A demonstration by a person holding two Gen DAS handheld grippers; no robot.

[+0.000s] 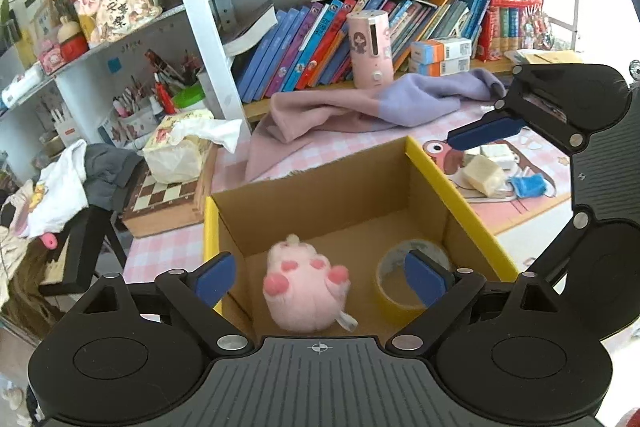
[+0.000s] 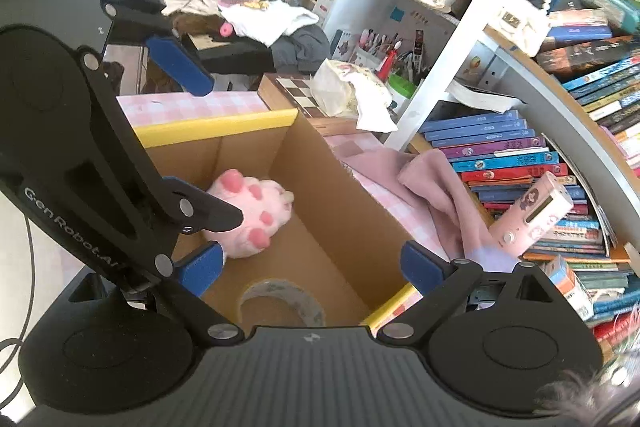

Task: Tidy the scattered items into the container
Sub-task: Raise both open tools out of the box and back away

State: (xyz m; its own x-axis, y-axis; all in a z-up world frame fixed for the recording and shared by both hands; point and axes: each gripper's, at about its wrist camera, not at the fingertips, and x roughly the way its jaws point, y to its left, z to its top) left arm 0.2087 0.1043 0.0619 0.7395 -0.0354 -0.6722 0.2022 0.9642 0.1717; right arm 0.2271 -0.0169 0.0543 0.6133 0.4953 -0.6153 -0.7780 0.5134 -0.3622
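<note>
A cardboard box with a yellow rim (image 1: 460,195) stands on the pink checked table. Inside lie a pink plush toy (image 1: 304,287) and a roll of tape (image 1: 396,291). My left gripper (image 1: 320,277) hovers over the box, open wide, with nothing between its pads. In the right wrist view my right gripper (image 2: 312,271) is also open and empty above the box wall (image 2: 340,211), over the tape (image 2: 280,297) and beside the plush (image 2: 248,215). My left gripper (image 2: 196,143) shows at the left there. Right of the box lie a pale block (image 1: 482,173) and a blue item (image 1: 528,185).
A pink and lilac cloth (image 1: 360,111) is bunched behind the box. Bookshelves with a pink dispenser (image 1: 370,47) fill the back. A tissue pack (image 1: 180,151) sits on a chessboard (image 1: 164,195) at the left, beside a heap of clothes (image 1: 60,187).
</note>
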